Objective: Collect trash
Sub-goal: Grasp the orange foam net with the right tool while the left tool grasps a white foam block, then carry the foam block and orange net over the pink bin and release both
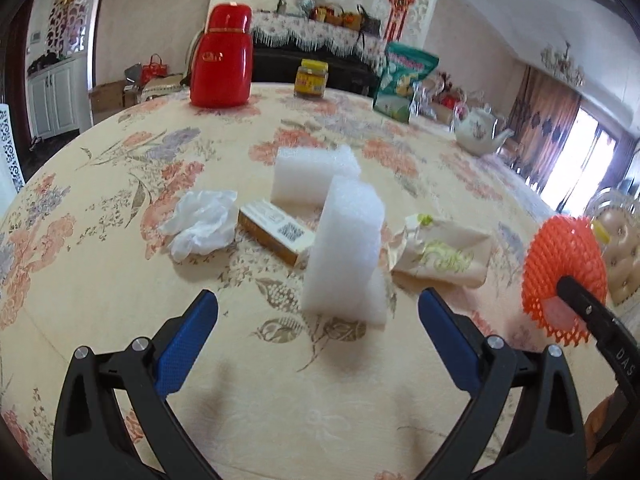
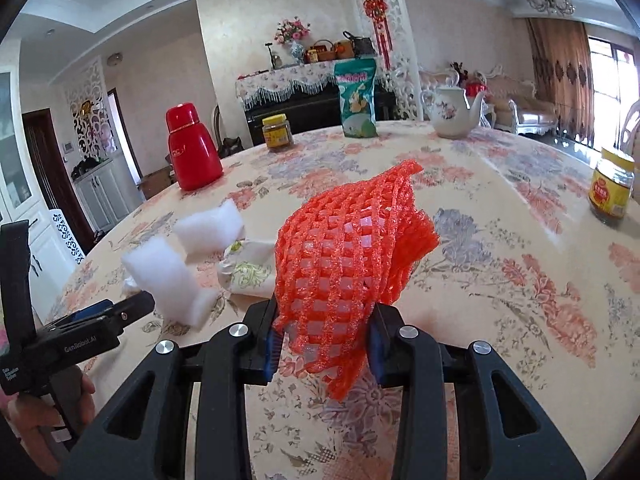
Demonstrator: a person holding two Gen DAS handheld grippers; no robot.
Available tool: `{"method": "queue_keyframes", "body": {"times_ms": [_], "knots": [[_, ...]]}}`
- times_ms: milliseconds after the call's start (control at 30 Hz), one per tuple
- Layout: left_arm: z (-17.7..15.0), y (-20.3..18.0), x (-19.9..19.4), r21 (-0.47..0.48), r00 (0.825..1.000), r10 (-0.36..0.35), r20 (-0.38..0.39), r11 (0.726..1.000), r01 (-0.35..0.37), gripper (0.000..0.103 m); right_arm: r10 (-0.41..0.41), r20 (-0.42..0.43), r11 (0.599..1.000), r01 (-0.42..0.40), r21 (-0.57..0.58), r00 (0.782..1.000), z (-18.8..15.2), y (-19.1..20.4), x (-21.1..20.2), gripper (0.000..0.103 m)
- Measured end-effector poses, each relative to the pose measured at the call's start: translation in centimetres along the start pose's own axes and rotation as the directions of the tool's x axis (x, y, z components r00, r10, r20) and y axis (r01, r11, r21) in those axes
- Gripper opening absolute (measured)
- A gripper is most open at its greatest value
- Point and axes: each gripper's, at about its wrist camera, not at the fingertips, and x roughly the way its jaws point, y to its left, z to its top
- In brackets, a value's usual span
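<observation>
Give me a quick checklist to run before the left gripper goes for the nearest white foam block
1. Left gripper open and empty: ok.
2. Nearest white foam block in front of the open jaws, standing upright: ok.
3. Right gripper has a firm grip on the orange foam net: ok, the net is pinched between its pads.
4. Right gripper clear of the left one's path: ok, it is off to the right.
5. Block free of neighbours: cannot tell; the small box and crumpled wrapper lie close behind it.
6. Trash bin within reach: cannot tell, none in view.
</observation>
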Motion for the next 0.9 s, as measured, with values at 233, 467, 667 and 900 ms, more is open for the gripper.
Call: {"method": "queue_keyframes", "body": {"times_ms": [233, 467, 667, 900], "knots": [[0.2, -2.5, 1.4, 0.107, 0.998, 0.059, -0.039, 0.993, -0.054, 0.083, 0.004, 0.01, 1.0, -0.004, 0.025, 1.0, 0.1, -0.6, -0.7, 0.035], [1.0, -2.4, 3.4, 0.068, 0.994, 0.068, -0.08, 0.996, -0.062, 0.068, 0.016, 0.01, 0.999, -0.017, 0.035, 1.0, 0.1, -0.7, -0.8, 0.035], [0.8, -3.0, 3.5, 0.075, 0.995, 0.058, -0.083, 0.996, -0.052, 0.034, 0.025, -0.001, 1.0, -0.025, 0.011, 1.0, -0.2, 0.0, -0.4, 0.035], [-0.5, -3.4, 0.2, 0.108, 0.999, 0.04, 0.011, 0.993, -0.041, 0.033, 0.026, -0.011, 1.0, -0.026, 0.003, 1.0, -0.4, 0.1, 0.0, 0.035]]}}
